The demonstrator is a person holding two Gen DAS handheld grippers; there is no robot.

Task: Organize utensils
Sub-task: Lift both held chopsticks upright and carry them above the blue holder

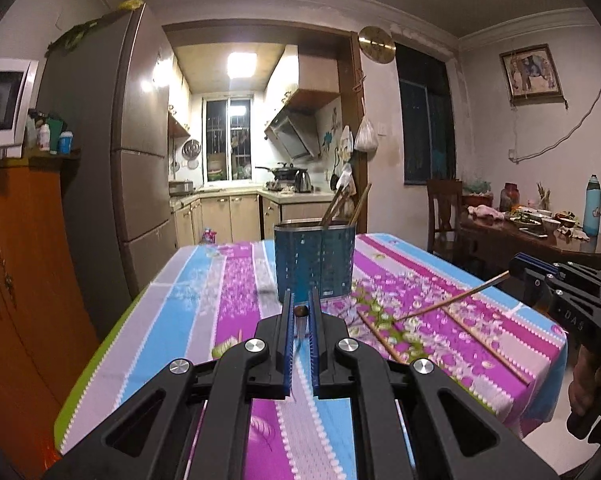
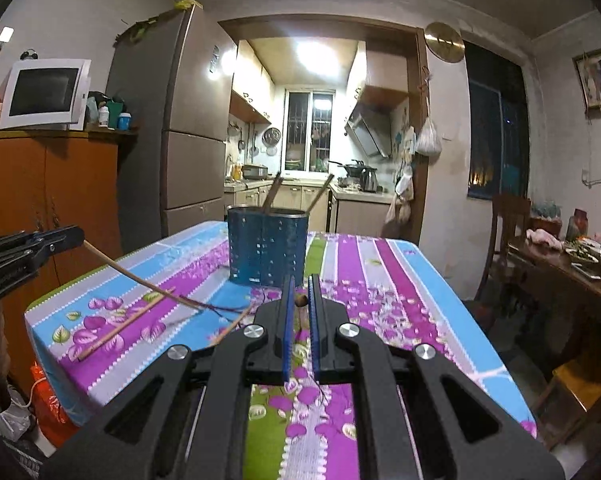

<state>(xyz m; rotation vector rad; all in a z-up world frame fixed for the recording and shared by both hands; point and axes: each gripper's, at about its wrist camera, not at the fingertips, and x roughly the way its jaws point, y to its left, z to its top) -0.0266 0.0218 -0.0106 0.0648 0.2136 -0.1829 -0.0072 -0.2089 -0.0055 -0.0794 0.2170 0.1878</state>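
**Both grippers clamped on chopsticks in front of the blue holder**

On the striped tablecloth (image 1: 188, 300), upright, toward the far edge: the blue perforated holder (image 1: 314, 260). Already inside it, leaning out over the rim: two standing chopsticks (image 1: 334, 204), tilted to the right.

Just in front of the holder, the left gripper (image 1: 300, 300). Jaws drawn in to a narrow slit, pinching the left-held chopstick (image 2: 140, 280) by its butt end. Seen from the right wrist, slanting away from that gripper down toward the cloth in front of the holder and to its left.

Also in front of the holder, off to its right, the right gripper (image 2: 300, 284). Again closed down to a thin gap, nipping the brown end of the right-held chopstick (image 1: 452, 300). Slopes down from the fingers toward the cloth near the holder's base. Cannot tell whether either lower tip touches the fabric.

Flat on the cloth, in front of the holder and to its right: a loose chopstick (image 1: 380, 336), and beside it, farther right, a second loose chopstick (image 1: 484, 344). Both apart from the holder and clear of both grippers.
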